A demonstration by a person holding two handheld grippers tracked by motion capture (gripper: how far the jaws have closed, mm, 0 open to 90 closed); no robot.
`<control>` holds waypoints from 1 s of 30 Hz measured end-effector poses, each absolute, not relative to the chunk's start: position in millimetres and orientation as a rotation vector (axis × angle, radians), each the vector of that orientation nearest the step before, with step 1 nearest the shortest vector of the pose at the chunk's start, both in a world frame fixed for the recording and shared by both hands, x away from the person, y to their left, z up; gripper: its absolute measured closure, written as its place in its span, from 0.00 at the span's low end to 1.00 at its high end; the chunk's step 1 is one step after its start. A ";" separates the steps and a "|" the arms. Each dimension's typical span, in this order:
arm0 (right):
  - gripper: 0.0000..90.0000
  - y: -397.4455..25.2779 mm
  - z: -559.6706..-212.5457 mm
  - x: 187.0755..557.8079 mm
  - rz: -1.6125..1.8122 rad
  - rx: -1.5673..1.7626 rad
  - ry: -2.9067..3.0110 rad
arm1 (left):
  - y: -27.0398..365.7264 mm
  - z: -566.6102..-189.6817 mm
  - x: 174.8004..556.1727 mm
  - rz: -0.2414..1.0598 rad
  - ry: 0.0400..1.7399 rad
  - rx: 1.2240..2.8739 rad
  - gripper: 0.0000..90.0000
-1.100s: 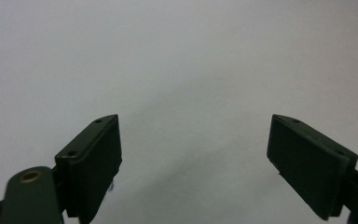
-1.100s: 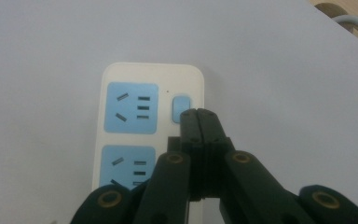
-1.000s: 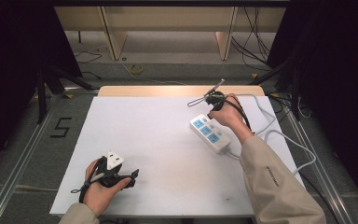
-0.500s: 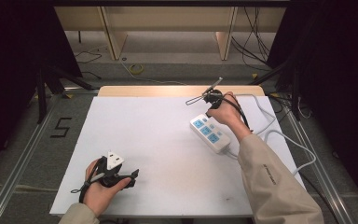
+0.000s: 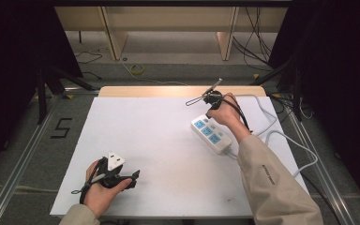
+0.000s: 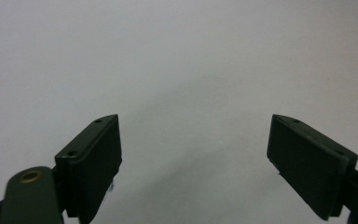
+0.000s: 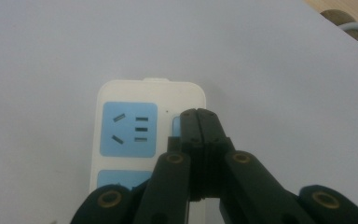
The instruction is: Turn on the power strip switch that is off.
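A white power strip (image 5: 211, 133) with blue sockets lies on the right part of the white table (image 5: 168, 136). My right gripper (image 5: 209, 115) hangs over the strip's far end. In the right gripper view the power strip (image 7: 126, 91) has its end socket (image 7: 128, 128) in sight, and my right gripper (image 7: 198, 114) is shut, its tips over a small blue part beside that socket. Whether they touch it I cannot tell. My left gripper (image 5: 132, 177) rests near the table's front left, held low. In the left gripper view my left gripper (image 6: 193, 154) is open wide, with bare white table between the jaws.
The strip's white cable (image 5: 283, 136) loops across the table's right side and over its edge. A wooden strip (image 5: 168, 91) runs along the far edge. On the floor at the left is a "5" mark (image 5: 61, 127), with wooden legs (image 5: 115, 42) and loose cables (image 5: 138, 69) beyond the table.
My right gripper has shifted slightly left over the strip's far end. The left gripper has stayed where it was.
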State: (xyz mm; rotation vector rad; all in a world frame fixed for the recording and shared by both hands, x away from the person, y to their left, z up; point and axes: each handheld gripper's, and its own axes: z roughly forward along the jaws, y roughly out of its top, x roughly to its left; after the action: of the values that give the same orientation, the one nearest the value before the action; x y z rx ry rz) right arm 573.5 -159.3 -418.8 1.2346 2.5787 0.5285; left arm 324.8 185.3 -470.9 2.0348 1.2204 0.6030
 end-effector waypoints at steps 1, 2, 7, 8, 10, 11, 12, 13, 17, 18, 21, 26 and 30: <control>1.00 -159.0 -419.8 574.1 0.523 1.226 2.580 | 185.4 -470.8 324.8 0.603 1.221 2.035 0.19; 1.00 -158.3 -420.7 574.4 0.526 1.233 2.573 | 185.6 -470.8 324.8 0.603 1.221 2.035 0.19; 1.00 -157.6 -423.5 576.0 0.520 1.214 2.587 | 185.4 -471.3 325.0 0.602 1.222 2.034 0.19; 1.00 -157.2 -424.1 576.2 0.520 1.214 2.586 | 185.3 -471.3 325.0 0.603 1.222 2.033 0.19; 1.00 -156.2 -425.2 576.5 0.524 1.220 2.582 | 185.5 -471.0 324.9 0.602 1.220 2.037 0.19; 1.00 -155.7 -425.6 576.5 0.523 1.221 2.585 | 185.5 -471.1 324.9 0.603 1.221 2.036 0.19; 1.00 -155.5 -426.1 576.7 0.525 1.217 2.588 | 185.6 -471.1 324.9 0.603 1.221 2.037 0.19; 1.00 -155.2 -426.7 576.9 0.525 1.217 2.586 | 185.6 -471.1 324.9 0.602 1.221 2.037 0.19; 1.00 -153.9 -428.1 577.4 0.523 1.215 2.591 | 185.9 -471.4 325.2 0.602 1.220 2.038 0.19; 1.00 -153.6 -428.6 577.6 0.525 1.213 2.590 | 185.9 -471.4 325.2 0.601 1.221 2.037 0.19; 1.00 -152.7 -429.8 578.0 0.521 1.206 2.596 | 185.6 -471.6 325.3 0.603 1.221 2.035 0.19; 1.00 -150.5 -430.0 577.8 0.518 1.206 2.599 | 185.8 -471.4 325.3 0.603 1.220 2.039 0.19; 1.00 -149.7 -429.9 577.9 0.515 1.207 2.602 | 185.7 -471.6 325.4 0.603 1.220 2.037 0.19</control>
State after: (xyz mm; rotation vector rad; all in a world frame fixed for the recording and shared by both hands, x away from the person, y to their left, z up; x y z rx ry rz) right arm 577.9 -149.7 -429.9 1.2066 2.6023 0.5148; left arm 325.4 185.7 -471.6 2.0366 1.2204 0.6028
